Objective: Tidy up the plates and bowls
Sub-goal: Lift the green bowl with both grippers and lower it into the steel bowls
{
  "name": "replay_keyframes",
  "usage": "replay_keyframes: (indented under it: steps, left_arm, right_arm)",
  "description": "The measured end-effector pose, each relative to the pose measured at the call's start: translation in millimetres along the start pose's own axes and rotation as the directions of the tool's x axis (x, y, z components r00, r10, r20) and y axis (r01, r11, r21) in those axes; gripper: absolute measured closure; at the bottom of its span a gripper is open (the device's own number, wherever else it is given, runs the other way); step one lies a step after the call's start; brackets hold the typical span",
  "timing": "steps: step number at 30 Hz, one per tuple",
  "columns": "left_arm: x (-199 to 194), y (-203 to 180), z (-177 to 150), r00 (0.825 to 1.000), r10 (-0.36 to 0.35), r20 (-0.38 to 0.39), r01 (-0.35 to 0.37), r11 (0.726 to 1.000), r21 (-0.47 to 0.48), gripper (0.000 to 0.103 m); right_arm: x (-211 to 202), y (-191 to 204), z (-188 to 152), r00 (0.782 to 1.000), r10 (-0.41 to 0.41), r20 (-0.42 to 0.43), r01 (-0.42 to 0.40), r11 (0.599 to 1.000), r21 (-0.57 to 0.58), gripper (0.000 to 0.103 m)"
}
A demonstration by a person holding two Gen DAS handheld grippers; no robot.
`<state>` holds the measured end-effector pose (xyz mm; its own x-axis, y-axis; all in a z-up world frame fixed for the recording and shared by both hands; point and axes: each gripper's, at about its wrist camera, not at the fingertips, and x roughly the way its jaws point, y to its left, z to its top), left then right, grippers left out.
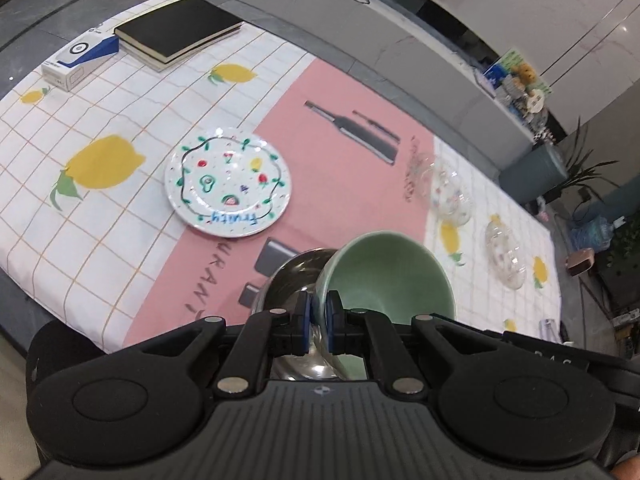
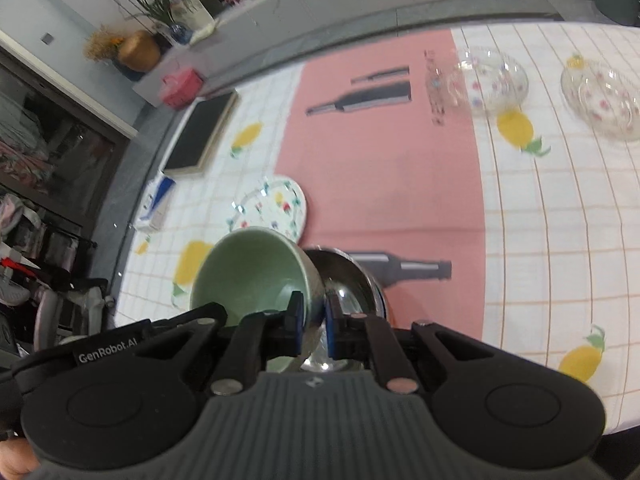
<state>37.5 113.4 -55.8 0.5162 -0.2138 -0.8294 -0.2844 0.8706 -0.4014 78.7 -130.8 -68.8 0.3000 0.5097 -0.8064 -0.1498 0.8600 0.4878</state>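
The green bowl (image 1: pixel 390 276) is pinched at opposite rim walls by the left gripper (image 1: pixel 319 314) and right gripper (image 2: pixel 313 320), tilted directly above the steel bowl (image 1: pixel 296 276) on the bench (image 1: pixel 120 220).

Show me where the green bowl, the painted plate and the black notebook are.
green bowl (image 1: pixel 384 276): left wrist view, inner wall.
painted plate (image 1: pixel 228 182): left wrist view, centre.
black notebook (image 1: pixel 180 28): left wrist view, cover.

Pale green bowl (image 1: pixel 390 276), fruit-painted white plate (image 1: pixel 228 182), lemon-print checked tablecloth (image 1: pixel 100 216)
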Motion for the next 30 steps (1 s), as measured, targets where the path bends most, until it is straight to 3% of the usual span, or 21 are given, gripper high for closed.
replay_keyframes:
  steps: [10,30]
  left_arm:
    - [17.9,7.6,-21.4,0.997,0.048,-0.055,-0.046,0.998,0.046,0.095]
    - [36.6,-7.4,-24.6,0.985,0.163,-0.056,-0.152,0.975,0.163,0.095]
  right_arm:
    - [24.4,-13.9,-10.1,0.998,-0.016,-0.057,0.018,0.999,0.038,0.095]
    - [46.5,-16.4,-4.2,0.995,-0.060,-0.074,0.061,0.998,0.007,0.097]
